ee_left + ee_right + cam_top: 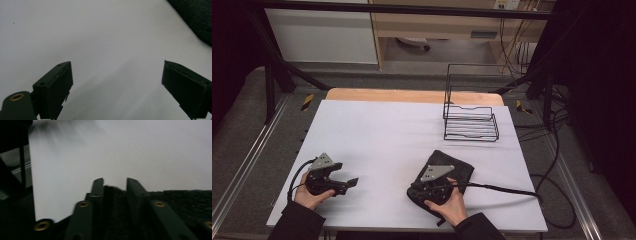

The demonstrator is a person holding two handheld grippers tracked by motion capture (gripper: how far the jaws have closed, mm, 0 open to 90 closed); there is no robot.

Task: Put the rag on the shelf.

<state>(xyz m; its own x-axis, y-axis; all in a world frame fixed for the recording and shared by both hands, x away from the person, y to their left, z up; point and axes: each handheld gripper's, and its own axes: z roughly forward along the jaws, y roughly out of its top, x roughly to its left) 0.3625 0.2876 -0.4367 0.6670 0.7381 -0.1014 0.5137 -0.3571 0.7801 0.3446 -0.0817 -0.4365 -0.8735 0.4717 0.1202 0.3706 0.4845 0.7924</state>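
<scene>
A black wire rack is standing bare at the white table's far right. The right gripper is pinching a fold of the fuzzy black folded cloth near the front edge between narrow jaws. The left gripper is gaping wide, holding nothing.
</scene>
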